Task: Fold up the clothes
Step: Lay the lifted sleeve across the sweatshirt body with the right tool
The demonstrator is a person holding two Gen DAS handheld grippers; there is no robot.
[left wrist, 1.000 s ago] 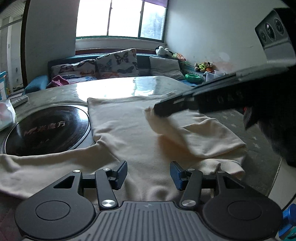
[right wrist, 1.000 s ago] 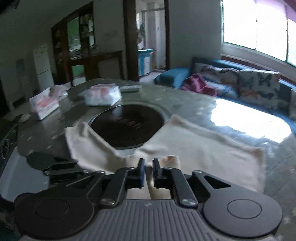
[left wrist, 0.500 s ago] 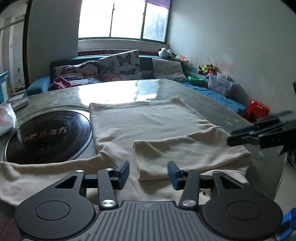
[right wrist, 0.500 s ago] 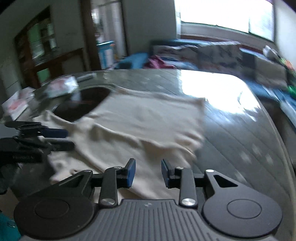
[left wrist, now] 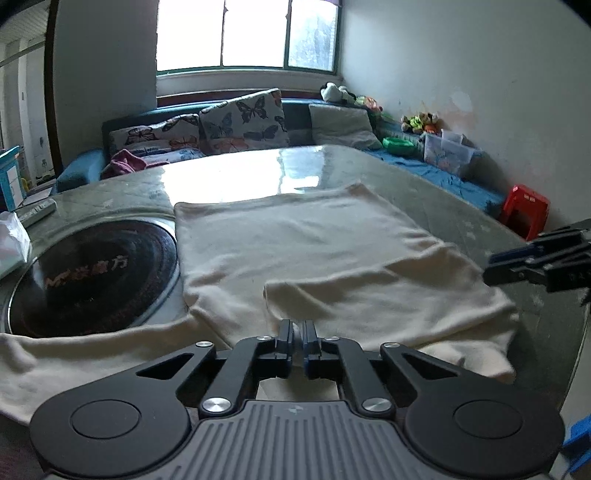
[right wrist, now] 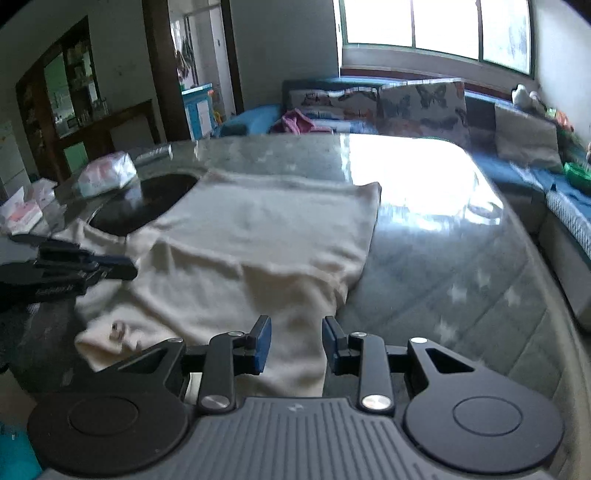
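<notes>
Lying cream garment [left wrist: 295, 236], sleeve folded in; left hand-held gripper [left wrist: 297, 334] pinching it, right [right wrist: 295, 341] parted

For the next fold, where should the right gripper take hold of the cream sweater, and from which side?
Probably the near shoulder edge of the cream sweater, just ahead of the right gripper. Come from the table's near side, low: that edge lies flat between the open jaws.

Lit by daylight from the window [left wrist: 246, 34] at the back, blown out to white. Strong white glare on the shiny desk [left wrist: 236, 177] below it. Dim and grey in the near corners. Bent and rounded at the edges, with dark corners. Soft blur over the cream cloth [right wrist: 258, 236] in the right wrist view.
</notes>
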